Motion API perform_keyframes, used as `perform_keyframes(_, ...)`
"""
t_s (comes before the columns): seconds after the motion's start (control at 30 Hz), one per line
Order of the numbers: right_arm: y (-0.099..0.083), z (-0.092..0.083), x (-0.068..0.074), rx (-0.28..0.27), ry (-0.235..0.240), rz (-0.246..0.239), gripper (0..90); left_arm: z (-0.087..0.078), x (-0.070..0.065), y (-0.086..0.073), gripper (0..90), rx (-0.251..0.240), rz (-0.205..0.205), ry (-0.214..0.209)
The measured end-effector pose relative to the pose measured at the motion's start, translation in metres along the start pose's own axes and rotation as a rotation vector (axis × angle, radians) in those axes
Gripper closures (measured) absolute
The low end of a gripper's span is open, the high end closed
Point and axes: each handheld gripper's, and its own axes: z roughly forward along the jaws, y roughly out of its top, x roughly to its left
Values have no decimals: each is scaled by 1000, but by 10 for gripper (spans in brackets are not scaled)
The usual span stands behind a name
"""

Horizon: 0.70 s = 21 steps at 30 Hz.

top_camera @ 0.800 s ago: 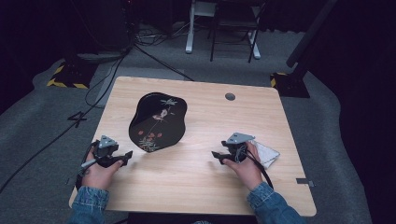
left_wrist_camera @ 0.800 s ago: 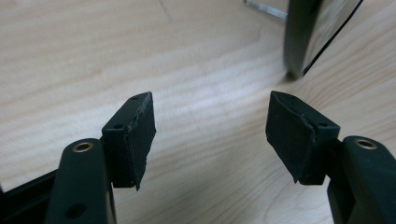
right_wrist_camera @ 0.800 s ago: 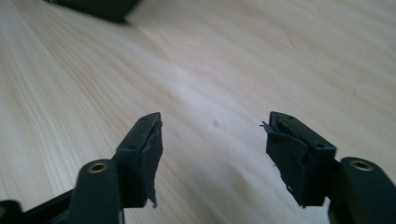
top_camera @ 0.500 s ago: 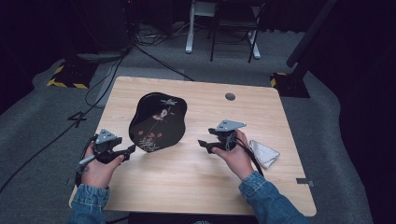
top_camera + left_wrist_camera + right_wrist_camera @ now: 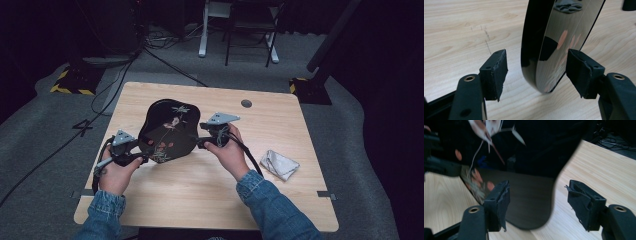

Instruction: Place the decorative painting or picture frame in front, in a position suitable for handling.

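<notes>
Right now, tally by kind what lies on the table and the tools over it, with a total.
Black lacquer tray: 1
Grey folded cloth: 1
Hand-held grippers, left gripper and right gripper, both open at the tray's edges: 2
Total: 4

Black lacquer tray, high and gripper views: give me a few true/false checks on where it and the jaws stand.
1. The black lacquer tray lies on the wooden table. True.
2. The left gripper has its jaws clamped shut on the tray. False: the jaws stand open, with the tray's rim between them and a gap on each side.
3. The right gripper has open jaws at the tray's edge. True.
4. The grey cloth lies on the tray. False: it lies on the table, to the right of the right hand.
5. The tray bears a floral painting. True.
</notes>
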Motion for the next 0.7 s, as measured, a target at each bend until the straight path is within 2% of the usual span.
perform_keyframes(0.1, 3, 9, 2, 0, 6, -5, 368, 4, -1, 1, 388, 0, -1, -5)
perform_keyframes(0.17, 4, 12, 4, -2, 10, -7, 367, 7, -3, 2, 441, 1, -17, -29)
perform_keyframes(0.2, 4, 13, 5, -4, 7, -9, 370, 8, -4, 2, 463, 3, -17, -28)
perform_keyframes(0.27, 4, 13, 7, -12, 5, -6, 388, 9, -6, 3, 445, 16, -14, -17)
perform_keyframes(0.4, 5, 13, 7, -6, -22, 1, 450, 8, -7, 4, 448, 19, -38, -19)
perform_keyframes(0.53, 6, 9, 7, 2, -41, 14, 453, 8, -10, 6, 463, 34, -51, -30)
perform_keyframes(0.7, 9, 0, 11, 37, -73, -18, 449, 8, -18, 11, 483, 77, -40, -43)
